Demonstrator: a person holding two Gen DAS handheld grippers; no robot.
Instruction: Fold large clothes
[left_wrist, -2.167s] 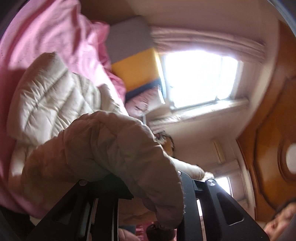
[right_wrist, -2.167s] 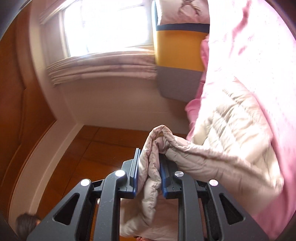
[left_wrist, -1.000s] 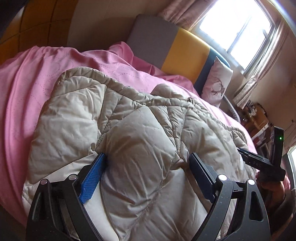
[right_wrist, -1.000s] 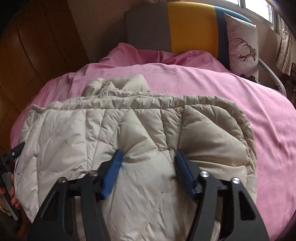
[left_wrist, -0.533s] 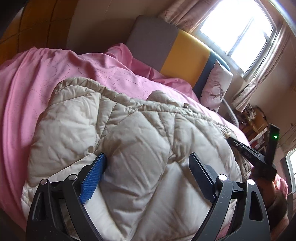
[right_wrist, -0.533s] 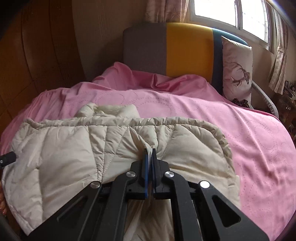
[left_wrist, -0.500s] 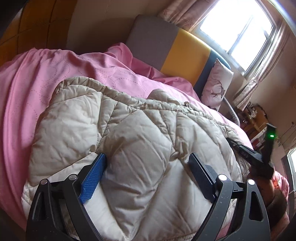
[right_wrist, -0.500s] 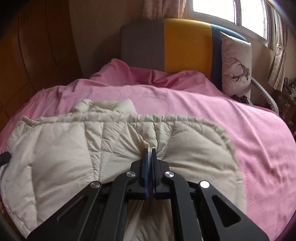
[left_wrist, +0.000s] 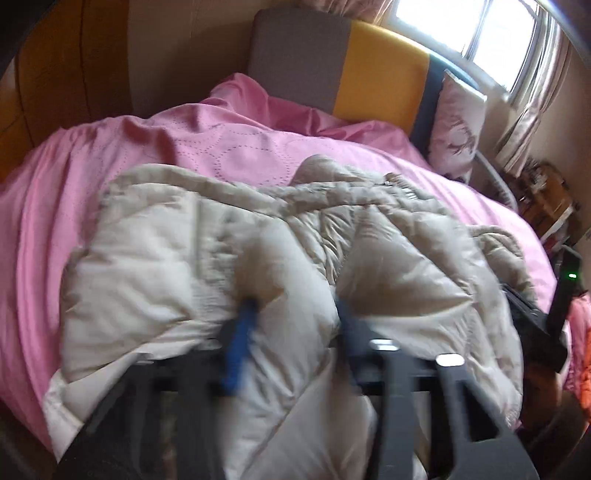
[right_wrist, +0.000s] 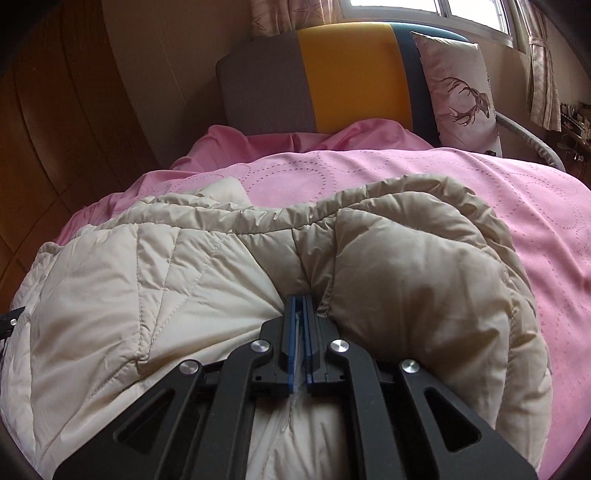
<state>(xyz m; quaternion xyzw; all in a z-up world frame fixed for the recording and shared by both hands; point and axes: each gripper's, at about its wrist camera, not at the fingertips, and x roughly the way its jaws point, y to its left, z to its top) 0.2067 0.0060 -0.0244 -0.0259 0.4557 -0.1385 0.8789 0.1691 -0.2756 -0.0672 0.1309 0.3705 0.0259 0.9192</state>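
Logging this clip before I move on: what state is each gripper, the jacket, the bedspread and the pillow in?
Left gripper: closing, jacket fabric between its jaws.
Right gripper: shut on a pinch of jacket.
Beige puffer jacket: folded over, lying on the bed.
Pink bedspread: spread out, wrinkled.
Deer pillow: upright against the headboard.

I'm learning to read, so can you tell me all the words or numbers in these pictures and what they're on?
No words or numbers can be read anywhere.
Deer pillow: a picture of a stag only, no writing.
Pink bedspread: dotted circles, no letters.
Beige puffer jacket: no label showing.
Cluttered shelf by the window: too small and blurred to read.
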